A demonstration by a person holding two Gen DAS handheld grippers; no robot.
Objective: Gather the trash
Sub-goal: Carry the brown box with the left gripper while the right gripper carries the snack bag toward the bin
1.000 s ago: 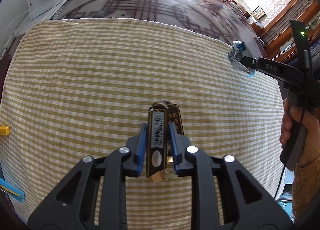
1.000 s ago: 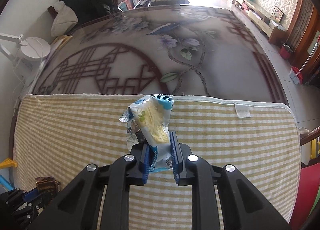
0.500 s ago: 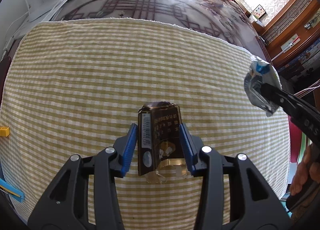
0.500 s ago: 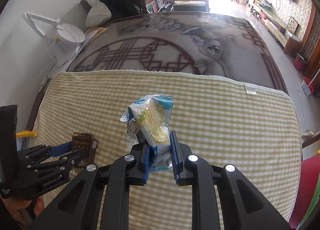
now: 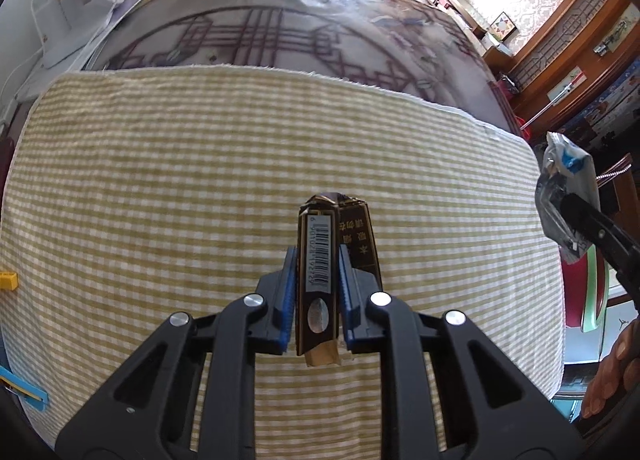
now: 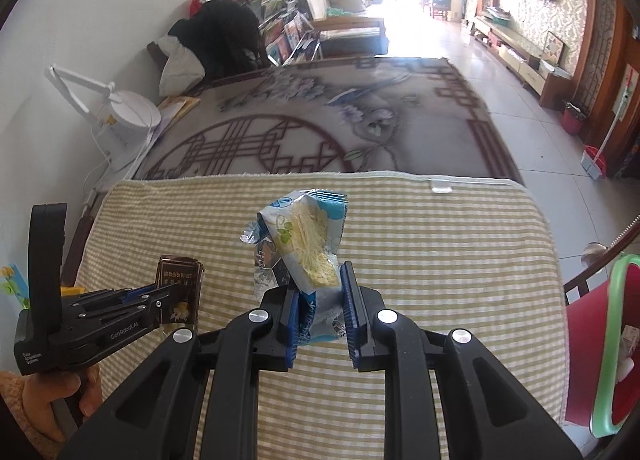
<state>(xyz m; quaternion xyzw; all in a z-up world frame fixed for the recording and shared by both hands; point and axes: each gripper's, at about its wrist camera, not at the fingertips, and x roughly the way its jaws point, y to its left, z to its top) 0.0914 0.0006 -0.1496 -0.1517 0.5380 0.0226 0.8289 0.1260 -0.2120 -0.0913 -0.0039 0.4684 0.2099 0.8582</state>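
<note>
Checked cloth [image 5: 200, 188], claw-gripped box [image 5: 320, 260] half hidden

We lose the bin [image 6: 614, 340] past the right wrist view's edge. The pack's [image 5: 320, 280] lower end hides between our left pads. Its gold lettering blurs.
</note>
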